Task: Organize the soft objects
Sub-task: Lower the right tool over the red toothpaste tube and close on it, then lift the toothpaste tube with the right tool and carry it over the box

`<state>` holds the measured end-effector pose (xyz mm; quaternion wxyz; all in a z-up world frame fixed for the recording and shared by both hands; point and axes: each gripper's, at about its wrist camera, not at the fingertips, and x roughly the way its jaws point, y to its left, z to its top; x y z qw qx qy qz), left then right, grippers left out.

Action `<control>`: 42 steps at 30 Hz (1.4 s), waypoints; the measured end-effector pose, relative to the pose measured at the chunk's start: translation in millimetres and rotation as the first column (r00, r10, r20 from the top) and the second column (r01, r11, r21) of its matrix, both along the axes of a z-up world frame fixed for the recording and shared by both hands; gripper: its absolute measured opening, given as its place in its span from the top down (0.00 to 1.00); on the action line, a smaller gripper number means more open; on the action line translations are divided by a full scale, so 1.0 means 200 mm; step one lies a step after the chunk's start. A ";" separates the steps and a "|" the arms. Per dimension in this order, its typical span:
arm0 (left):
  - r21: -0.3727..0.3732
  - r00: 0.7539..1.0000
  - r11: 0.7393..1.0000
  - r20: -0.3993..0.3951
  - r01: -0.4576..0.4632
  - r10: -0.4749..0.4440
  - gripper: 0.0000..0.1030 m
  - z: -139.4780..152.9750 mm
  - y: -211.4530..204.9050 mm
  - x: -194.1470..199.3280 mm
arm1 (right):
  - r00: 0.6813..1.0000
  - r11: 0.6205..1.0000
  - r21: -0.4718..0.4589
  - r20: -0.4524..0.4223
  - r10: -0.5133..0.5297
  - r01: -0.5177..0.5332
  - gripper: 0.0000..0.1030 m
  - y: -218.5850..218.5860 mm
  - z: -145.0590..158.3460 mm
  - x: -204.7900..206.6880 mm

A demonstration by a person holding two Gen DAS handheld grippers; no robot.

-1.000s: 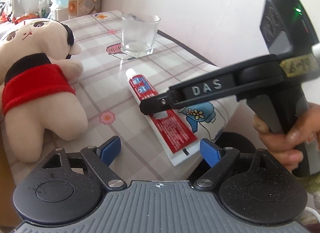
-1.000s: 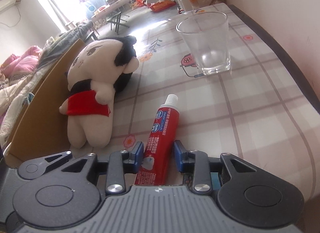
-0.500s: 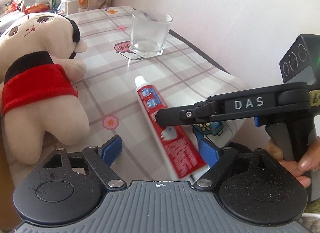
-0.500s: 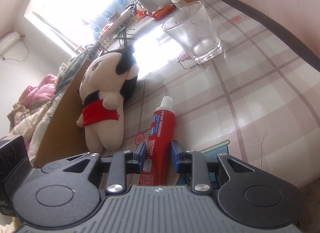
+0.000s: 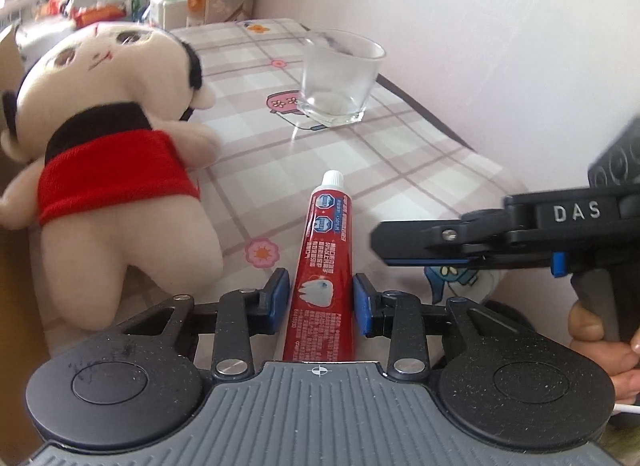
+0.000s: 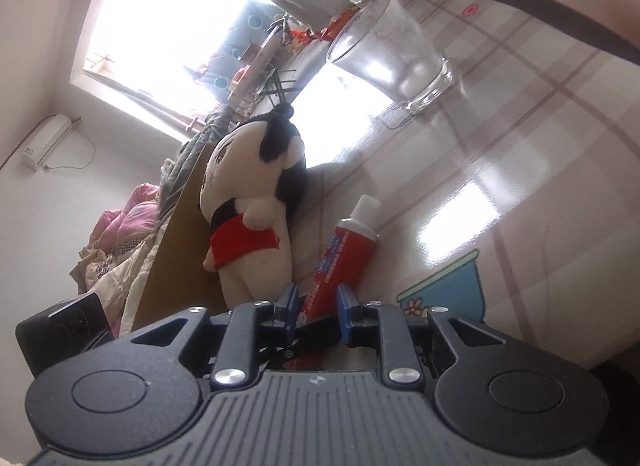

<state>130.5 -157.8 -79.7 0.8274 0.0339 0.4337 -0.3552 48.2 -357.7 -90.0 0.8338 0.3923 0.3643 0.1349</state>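
While the left gripper point(image 5: 320, 298) closes around the toothpaste tube's point(image 5: 325, 262) flat end, the right gripper point(image 6: 316, 312) is clamped on it too; beyond, plush doll point(image 5: 116, 169) left, glass point(image 5: 338, 79) farther ahead.

Blown-out window point(image 6: 172, 25), tablecloth point(image 6: 456, 221) glare, fisheye bending

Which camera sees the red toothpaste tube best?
The left wrist view. There the toothpaste tube lies almost whole, white cap to printed body, between the closing left gripper. In the right wrist view the toothpaste tube looks short and tilted, its lower part hidden by the right gripper.
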 end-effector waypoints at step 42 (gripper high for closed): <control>-0.132 0.989 0.990 -0.138 0.043 -0.062 0.69 0.03 0.04 -0.10 | 0.995 0.996 -0.046 -0.064 -0.073 0.070 0.61 0.10 -0.01 -0.08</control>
